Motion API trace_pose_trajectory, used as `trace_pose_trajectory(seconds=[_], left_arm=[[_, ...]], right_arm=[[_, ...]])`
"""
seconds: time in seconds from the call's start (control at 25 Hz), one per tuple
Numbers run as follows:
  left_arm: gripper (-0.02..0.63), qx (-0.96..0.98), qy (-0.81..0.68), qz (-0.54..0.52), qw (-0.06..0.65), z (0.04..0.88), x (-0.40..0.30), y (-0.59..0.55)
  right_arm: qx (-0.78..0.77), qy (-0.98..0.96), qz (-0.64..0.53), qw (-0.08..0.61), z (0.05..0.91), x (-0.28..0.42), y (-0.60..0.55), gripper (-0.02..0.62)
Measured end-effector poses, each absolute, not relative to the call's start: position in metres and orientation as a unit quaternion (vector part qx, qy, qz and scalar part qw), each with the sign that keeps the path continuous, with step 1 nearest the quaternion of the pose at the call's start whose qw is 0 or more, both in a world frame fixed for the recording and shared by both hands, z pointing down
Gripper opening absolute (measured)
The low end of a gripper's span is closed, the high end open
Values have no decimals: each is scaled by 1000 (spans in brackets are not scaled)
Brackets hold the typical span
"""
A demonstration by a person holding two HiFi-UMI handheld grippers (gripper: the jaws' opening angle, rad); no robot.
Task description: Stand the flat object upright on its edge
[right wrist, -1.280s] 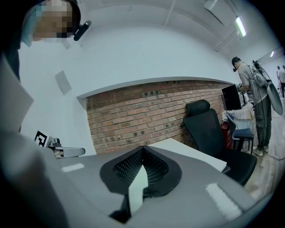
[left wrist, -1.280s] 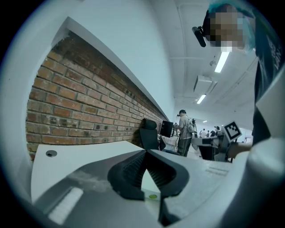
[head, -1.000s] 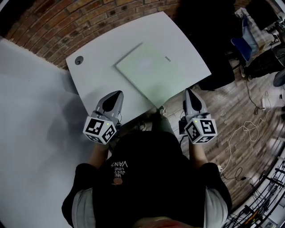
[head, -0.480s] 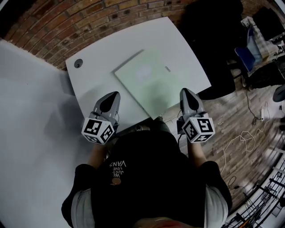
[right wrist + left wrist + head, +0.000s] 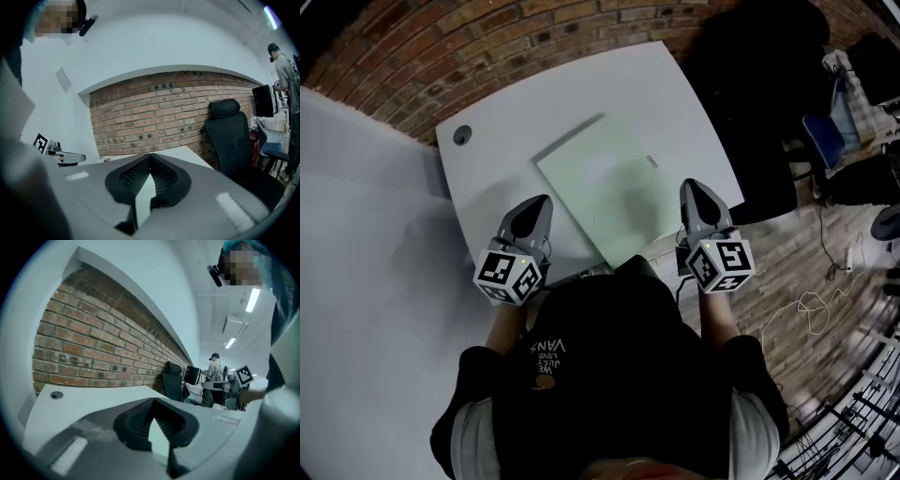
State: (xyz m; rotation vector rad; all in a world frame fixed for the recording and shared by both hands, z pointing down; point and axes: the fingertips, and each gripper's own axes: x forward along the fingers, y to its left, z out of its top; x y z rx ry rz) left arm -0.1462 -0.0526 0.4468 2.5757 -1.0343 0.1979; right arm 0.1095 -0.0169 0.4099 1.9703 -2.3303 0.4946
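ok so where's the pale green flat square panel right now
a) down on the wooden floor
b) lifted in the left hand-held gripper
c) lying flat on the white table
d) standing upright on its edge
c: the pale green flat square panel lies flat on the white table, with the left hand-held gripper and the right hand-held gripper shut and empty on either side of it.
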Motion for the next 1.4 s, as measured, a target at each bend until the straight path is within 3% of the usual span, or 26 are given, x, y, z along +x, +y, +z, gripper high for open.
trace_pose_trajectory(seconds=[0.56, 0.8, 1.0, 1.4], left_arm=[[12, 863, -418, 103, 265, 495, -146, -56], [23, 845, -434, 100, 298, 511, -143, -54], [115, 836, -434, 109, 317, 521, -138, -51], [299, 811, -433, 126, 372, 545, -133, -47]], right_arm=[[573, -791, 186, 111, 454, 121, -68, 8], [546, -800, 198, 152, 477, 121, -81, 78], [513, -809, 224, 182, 499, 115, -86, 184], [460, -816, 278, 213, 533, 104, -93, 268]])
